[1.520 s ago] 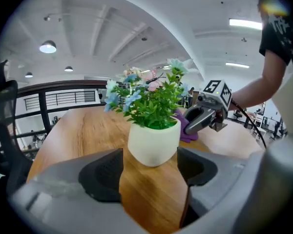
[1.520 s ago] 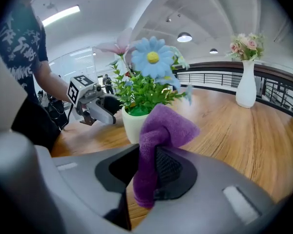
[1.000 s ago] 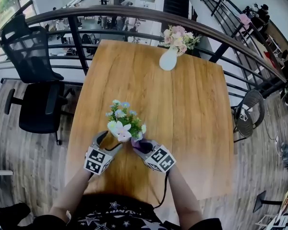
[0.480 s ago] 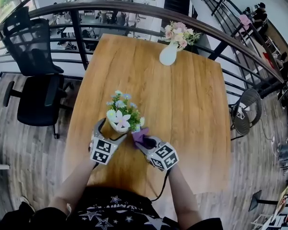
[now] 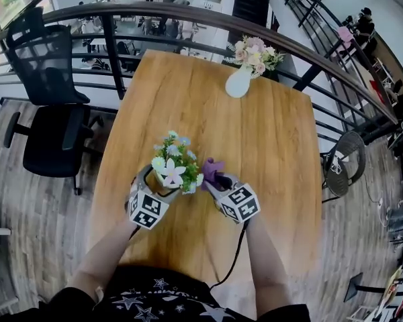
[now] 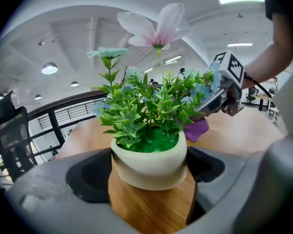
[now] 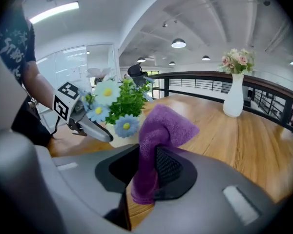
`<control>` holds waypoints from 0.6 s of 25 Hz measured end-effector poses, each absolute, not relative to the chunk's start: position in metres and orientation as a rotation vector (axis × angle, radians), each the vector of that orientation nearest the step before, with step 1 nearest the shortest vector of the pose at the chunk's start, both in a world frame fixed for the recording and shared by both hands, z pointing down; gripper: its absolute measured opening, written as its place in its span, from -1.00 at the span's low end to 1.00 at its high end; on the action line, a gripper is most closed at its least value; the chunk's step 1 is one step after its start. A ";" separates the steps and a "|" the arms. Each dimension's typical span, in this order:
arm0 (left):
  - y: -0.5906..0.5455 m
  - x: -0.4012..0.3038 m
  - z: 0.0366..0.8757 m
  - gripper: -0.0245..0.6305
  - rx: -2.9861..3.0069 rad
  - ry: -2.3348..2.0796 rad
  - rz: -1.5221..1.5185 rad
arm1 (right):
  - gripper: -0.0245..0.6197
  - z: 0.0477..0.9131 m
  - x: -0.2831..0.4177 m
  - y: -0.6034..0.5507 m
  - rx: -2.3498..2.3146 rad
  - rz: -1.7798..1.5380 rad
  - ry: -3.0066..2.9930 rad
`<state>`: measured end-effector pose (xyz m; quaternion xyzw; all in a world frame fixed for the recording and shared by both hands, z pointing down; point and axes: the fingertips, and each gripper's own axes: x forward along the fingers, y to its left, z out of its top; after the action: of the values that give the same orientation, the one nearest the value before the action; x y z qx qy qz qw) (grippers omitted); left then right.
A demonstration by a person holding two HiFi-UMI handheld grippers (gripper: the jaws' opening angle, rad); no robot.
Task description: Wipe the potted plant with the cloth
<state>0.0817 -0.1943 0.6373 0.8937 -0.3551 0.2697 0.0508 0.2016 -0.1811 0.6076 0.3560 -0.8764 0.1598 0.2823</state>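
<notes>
- The left gripper (image 5: 157, 186) is standing spread wide, its jaws having just been opening, and the cream pot (image 6: 149, 165) is sitting between them with gaps showing on either side.
- The right gripper (image 5: 218, 183) is pinching the purple cloth (image 7: 162, 128), which is bunching upward out of the jaws.
- The potted plant (image 5: 175, 168) is standing upright near the front of the wooden surface (image 5: 275, 139), with the cloth hanging just beside its leaves on the right.
- A white vase of pink flowers (image 5: 240, 82) is sitting well apart at the far edge.
</notes>
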 end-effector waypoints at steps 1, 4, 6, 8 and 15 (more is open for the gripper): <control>-0.194 0.081 0.637 0.60 2.735 -1.056 0.824 | -0.65 0.610 0.200 -0.189 0.925 0.413 -2.343; -0.191 0.079 0.637 0.60 2.794 -0.968 0.827 | -0.65 0.616 0.192 -0.211 0.850 0.380 -2.339; -0.188 0.079 0.637 0.60 2.844 -0.891 0.826 | -0.65 0.619 0.187 -0.227 0.803 0.356 -2.342; -0.185 0.077 0.637 0.60 2.890 -0.802 0.832 | -0.66 0.625 0.177 -0.237 0.726 0.322 -2.341; -0.176 0.071 0.637 0.60 2.996 -0.540 0.852 | -0.66 0.639 0.131 -0.228 0.365 0.220 -2.356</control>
<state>0.0707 -0.1759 0.6365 0.9477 -0.1707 0.2696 -0.0100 0.1305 -0.2285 0.6392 0.1420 -0.9161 0.0854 0.3651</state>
